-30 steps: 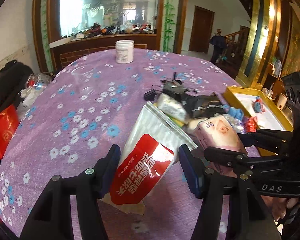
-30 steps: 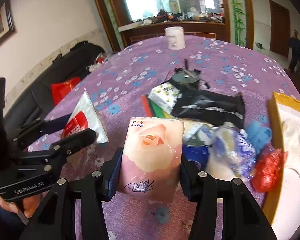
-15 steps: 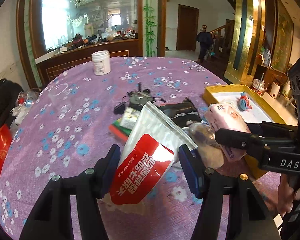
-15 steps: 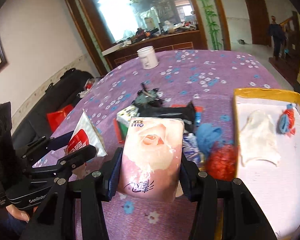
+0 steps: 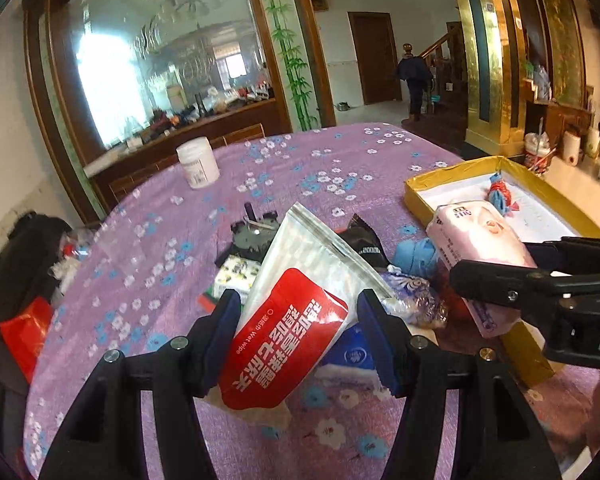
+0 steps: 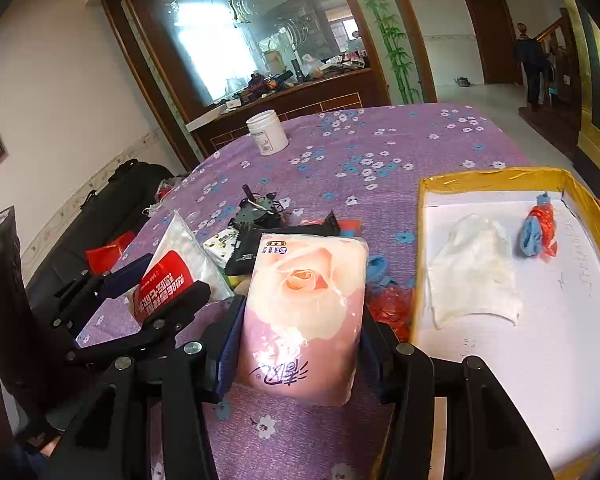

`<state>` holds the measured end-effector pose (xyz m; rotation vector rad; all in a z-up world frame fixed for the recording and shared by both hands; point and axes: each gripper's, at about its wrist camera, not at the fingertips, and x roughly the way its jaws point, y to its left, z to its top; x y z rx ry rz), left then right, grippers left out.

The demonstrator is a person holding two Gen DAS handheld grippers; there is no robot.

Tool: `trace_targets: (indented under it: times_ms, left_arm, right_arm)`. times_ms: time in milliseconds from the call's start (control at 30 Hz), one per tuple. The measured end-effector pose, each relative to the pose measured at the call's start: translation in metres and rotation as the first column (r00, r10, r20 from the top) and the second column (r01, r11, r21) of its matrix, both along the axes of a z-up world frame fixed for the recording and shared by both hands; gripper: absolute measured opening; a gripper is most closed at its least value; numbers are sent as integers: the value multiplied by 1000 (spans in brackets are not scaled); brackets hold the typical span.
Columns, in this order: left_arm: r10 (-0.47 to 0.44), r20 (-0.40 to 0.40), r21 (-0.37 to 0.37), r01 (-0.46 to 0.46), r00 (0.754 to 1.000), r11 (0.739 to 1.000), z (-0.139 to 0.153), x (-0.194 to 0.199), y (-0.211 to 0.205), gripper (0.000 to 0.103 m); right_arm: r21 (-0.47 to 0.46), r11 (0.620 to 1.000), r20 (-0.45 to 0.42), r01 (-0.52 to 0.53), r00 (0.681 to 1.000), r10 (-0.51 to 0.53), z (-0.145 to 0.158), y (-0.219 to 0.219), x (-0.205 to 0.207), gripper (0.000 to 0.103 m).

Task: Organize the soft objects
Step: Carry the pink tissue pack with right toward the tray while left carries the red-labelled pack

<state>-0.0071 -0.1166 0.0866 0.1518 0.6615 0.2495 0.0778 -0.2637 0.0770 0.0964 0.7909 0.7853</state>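
Your left gripper (image 5: 300, 336) is clamped on a red-and-white wet wipe pouch (image 5: 288, 320), its pads pressing both sides of the pack, which tilts up and away from you above the purple flowered tablecloth (image 5: 292, 168). Your right gripper (image 6: 300, 344) is closed on a pink rose-print tissue pack (image 6: 304, 312), squeezed upright between its jaws and lifted off the cloth. Just beyond both grippers lies the pile of remaining items, with a black packet (image 6: 252, 248) among them. Right of your right gripper sits the yellow-rimmed tray (image 6: 500, 178), already holding a white cloth (image 6: 476, 272) and a red-and-blue bundle (image 6: 538, 230). Farthest off stands a white jar (image 6: 267, 131).
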Motion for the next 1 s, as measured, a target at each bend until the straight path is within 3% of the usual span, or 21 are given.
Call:
trace_targets:
  times_ms: [367,1000]
  left_arm:
    - [-12,0,82,12,1000,997,0,12,-26,60]
    - [-103,1,138,102,995,985,7,36,-87,60]
  right_arm:
    - [27,999,-11,28,1000,-28,-4,-23,6,55]
    - [78,984,-35,159,987,-157,-7,-95,20,55]
